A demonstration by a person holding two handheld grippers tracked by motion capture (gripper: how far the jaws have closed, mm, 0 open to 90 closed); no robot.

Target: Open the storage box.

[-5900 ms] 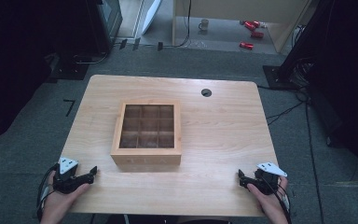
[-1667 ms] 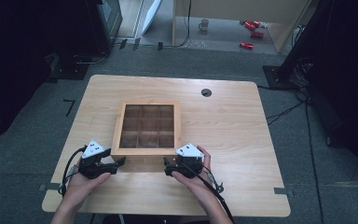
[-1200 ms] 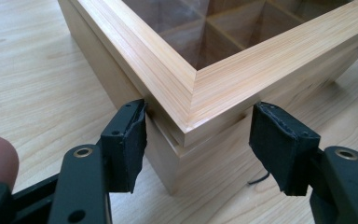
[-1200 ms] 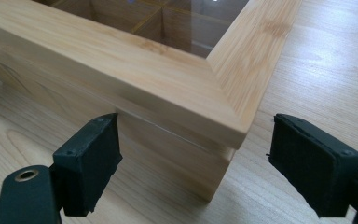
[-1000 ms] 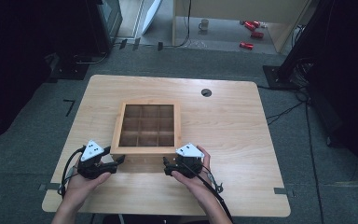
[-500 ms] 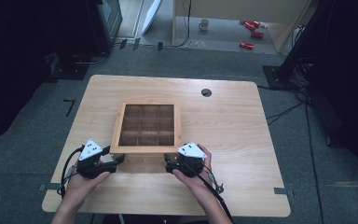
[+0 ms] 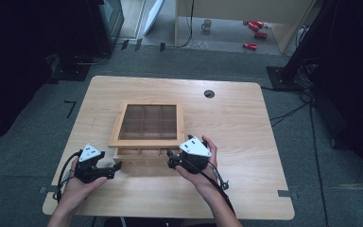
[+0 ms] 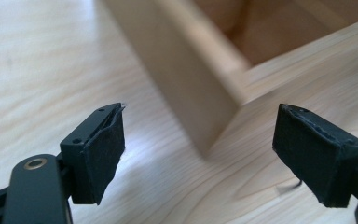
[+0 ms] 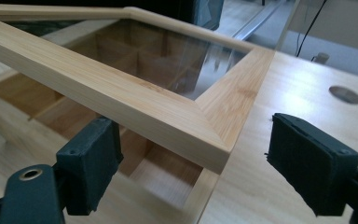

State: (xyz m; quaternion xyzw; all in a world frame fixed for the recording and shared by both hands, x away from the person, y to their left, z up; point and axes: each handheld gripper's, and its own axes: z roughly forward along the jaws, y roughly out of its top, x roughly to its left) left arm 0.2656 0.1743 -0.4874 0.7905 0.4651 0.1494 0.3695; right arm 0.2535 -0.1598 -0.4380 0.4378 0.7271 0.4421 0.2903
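Wooden compartment box (image 7: 147, 137) sits near the middle of the worktop (image 7: 246, 142), a bit toward 6 o'clock of centre in the high view. 9 compartments in a 3 by 3 grid. Its glass-paned lid (image 7: 149, 124) has a wood frame and is raised at the near edge, so a gap shows between lid and box front; the far edge of the lid looks to rest on the box.

Right claw (image 7: 171, 161) is at the box's near right corner, at about 5 o'clock of the box. In the right gripper view the lid (image 9: 121, 88) corner juts between the 2 black jaws, tilted up over the open compartments of the box (image 9: 135, 158). Right claw (image 9: 193, 163) jaws are spread wide; the left pad sits under the lid's near rail, the right pad stands apart from the lid over bare worktop (image 9: 270, 102). Cannot tell whether the left pad touches the rail.

Left claw (image 7: 116, 166) is at the box's near left corner, about 7 o'clock of the box, just beside it. Its jaws have just been opening. In the left gripper view the left claw (image 8: 198, 154) is spread wide, the box (image 8: 200, 88) corner pointing into the gap farther off, neither pad touching it, worktop (image 8: 42, 60) below.

Round hole (image 7: 209, 93) in the worktop at 1 o'clock of the box, well apart. Both of the person's hands come in from 6 o'clock.
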